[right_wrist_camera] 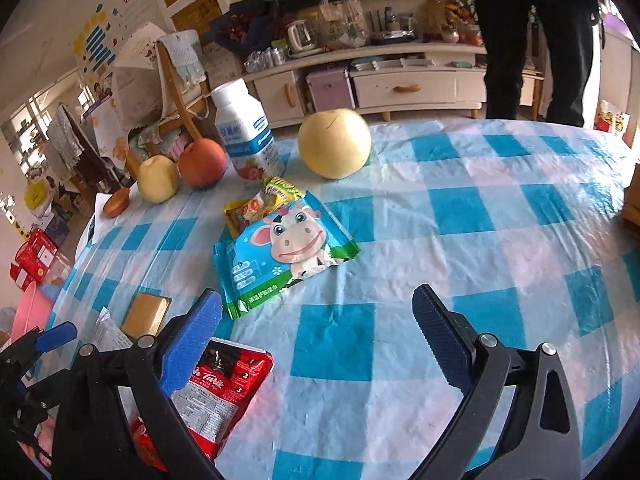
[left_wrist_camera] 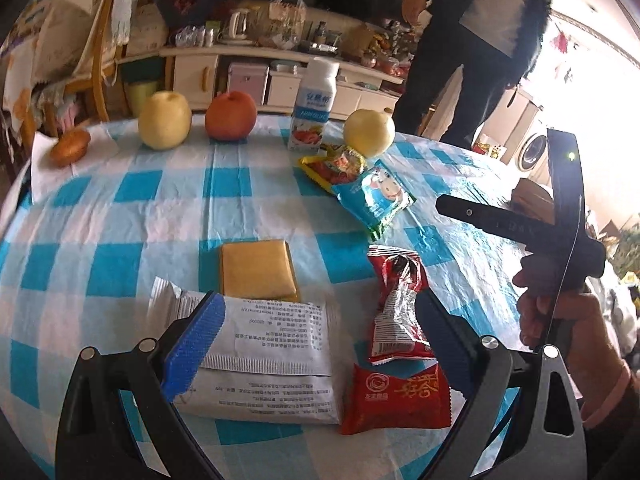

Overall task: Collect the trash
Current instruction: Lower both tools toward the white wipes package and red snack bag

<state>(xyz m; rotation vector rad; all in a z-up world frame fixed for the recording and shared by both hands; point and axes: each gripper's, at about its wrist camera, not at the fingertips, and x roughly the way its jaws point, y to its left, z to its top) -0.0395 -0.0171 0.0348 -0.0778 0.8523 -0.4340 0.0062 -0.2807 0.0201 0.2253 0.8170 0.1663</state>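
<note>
Empty wrappers lie on the blue-checked tablecloth point(left_wrist_camera: 120, 216). My left gripper point(left_wrist_camera: 320, 344) stands open just above a white printed wrapper point(left_wrist_camera: 276, 344), with a red foil wrapper point(left_wrist_camera: 400, 308) and a red packet point(left_wrist_camera: 396, 396) between its fingers. Farther off lie a blue cow-print wrapper point(left_wrist_camera: 380, 196) and a yellow-red wrapper point(left_wrist_camera: 332, 164). My right gripper point(right_wrist_camera: 320, 340) is open over bare cloth, its left finger above the red wrapper point(right_wrist_camera: 220, 384). The cow-print wrapper point(right_wrist_camera: 280, 252) and the yellow-red wrapper point(right_wrist_camera: 256, 204) lie ahead of it.
Two yellow pears point(left_wrist_camera: 165, 119) point(left_wrist_camera: 369, 132), a red apple point(left_wrist_camera: 231, 115), a milk bottle point(left_wrist_camera: 314, 108), an onion point(left_wrist_camera: 70, 147) on a napkin and a tan pad point(left_wrist_camera: 258, 270) sit on the table. A person point(left_wrist_camera: 468, 48) stands beyond the far edge by a cluttered sideboard point(left_wrist_camera: 280, 56).
</note>
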